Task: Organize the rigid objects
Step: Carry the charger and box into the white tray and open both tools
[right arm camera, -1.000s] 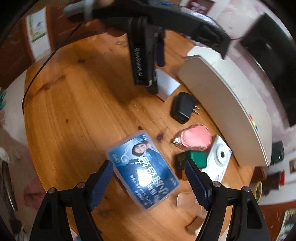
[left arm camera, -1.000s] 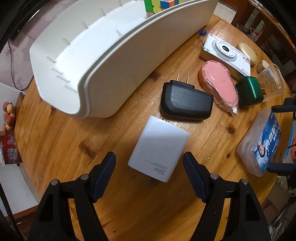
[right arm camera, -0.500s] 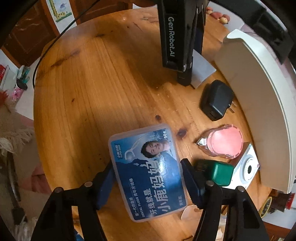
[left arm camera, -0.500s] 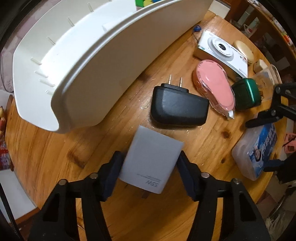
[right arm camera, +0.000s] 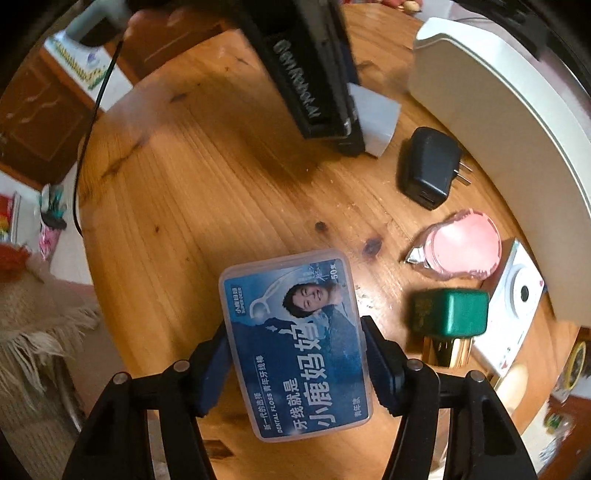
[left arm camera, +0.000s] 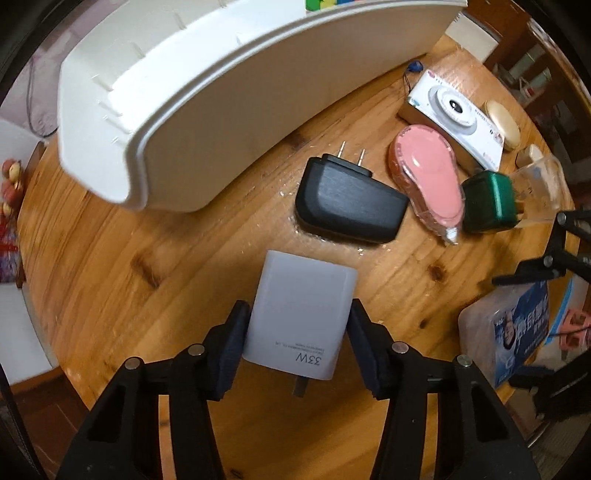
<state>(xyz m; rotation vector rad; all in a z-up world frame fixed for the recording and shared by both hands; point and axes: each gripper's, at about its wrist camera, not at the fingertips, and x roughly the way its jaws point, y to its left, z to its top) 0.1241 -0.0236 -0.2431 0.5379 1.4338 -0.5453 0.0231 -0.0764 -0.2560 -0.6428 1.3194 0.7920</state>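
Observation:
My left gripper (left arm camera: 295, 347) is shut on a white 33W charger (left arm camera: 301, 312), its pads pressed on both sides, just above the round wooden table (left arm camera: 147, 258). My right gripper (right arm camera: 295, 365) is shut on a blue dental floss box (right arm camera: 295, 343), which also shows in the left wrist view (left arm camera: 509, 332). A large white bin (left arm camera: 229, 99) stands behind the charger. On the table lie a black charger (left arm camera: 347, 206), a pink case (left arm camera: 428, 181), a green box (left arm camera: 487, 206) and a white camera (left arm camera: 458, 110).
In the right wrist view the left gripper's body (right arm camera: 314, 74) hangs over the table near the white bin (right arm camera: 509, 122). A clear cup (left arm camera: 539, 184) and a beige compact (left arm camera: 502, 123) sit by the table's right edge. A cube puzzle (left arm camera: 332, 3) lies in the bin.
Both grippers have closed from open: the left on the white charger, the right on the dental floss box. Both moved in closer to their objects.

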